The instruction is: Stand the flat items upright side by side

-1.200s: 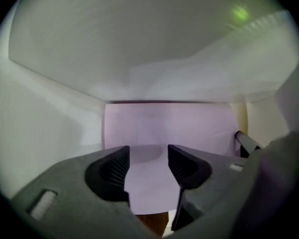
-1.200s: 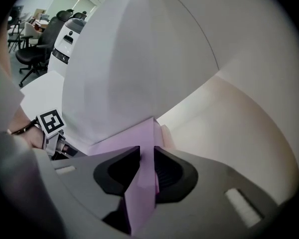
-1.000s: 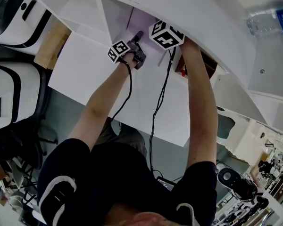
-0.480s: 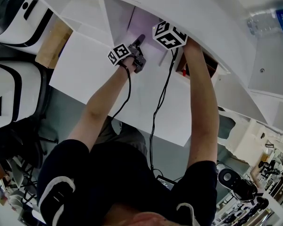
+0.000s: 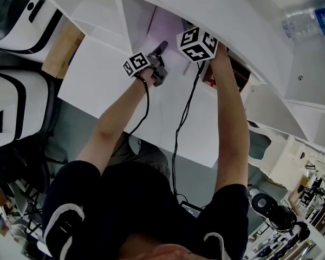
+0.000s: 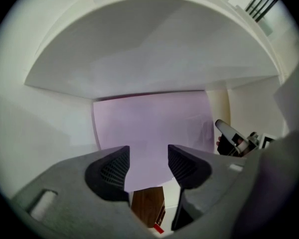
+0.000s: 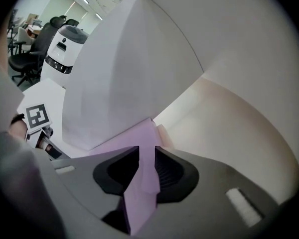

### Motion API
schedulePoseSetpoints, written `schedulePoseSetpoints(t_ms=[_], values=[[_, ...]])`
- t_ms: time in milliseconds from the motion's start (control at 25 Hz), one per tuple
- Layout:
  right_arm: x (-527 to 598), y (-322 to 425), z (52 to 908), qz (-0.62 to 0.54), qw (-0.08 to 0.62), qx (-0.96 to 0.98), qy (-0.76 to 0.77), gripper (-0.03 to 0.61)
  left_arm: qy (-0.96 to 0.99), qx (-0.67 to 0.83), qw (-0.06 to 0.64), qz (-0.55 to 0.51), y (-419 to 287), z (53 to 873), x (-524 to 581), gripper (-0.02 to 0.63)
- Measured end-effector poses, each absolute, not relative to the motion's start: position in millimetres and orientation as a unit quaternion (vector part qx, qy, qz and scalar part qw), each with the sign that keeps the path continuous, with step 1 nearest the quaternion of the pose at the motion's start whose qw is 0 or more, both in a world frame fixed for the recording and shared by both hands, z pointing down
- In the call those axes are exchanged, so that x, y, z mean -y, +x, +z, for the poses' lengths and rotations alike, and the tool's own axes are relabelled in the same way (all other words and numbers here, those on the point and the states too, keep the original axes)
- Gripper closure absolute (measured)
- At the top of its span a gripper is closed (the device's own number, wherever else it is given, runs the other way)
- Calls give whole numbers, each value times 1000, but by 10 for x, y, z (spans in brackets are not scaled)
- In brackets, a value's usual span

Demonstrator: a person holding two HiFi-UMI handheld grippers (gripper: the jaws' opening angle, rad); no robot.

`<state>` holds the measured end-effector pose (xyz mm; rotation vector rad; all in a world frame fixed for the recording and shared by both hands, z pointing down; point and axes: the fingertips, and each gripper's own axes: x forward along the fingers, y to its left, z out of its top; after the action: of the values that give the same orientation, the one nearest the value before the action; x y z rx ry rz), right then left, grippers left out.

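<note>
Your right gripper [image 7: 145, 169] pinches the lilac flat item [image 7: 141, 203] edge-on between its pads, low in the centre of that gripper's view; in the head view the item sits inside the white shelf compartment [image 5: 136, 16] at upper centre. Your left gripper [image 6: 148, 166] has its jaws spread and grips nothing; the item's broad face fills the middle of its view.

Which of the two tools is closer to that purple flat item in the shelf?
Right. The right tool is shut on the edge of the purple flat item; the left tool faces its broad side, jaws apart, not gripping it.
</note>
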<state>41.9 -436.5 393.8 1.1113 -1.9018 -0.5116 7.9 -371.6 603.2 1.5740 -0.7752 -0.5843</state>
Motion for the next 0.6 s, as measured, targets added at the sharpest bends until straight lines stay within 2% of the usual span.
schedulePoseSetpoints(t_ms=[600], values=[[4016, 393, 3915, -147, 372, 795, 456, 479, 732, 323, 559, -220, -2, 5747, 3434, 364]])
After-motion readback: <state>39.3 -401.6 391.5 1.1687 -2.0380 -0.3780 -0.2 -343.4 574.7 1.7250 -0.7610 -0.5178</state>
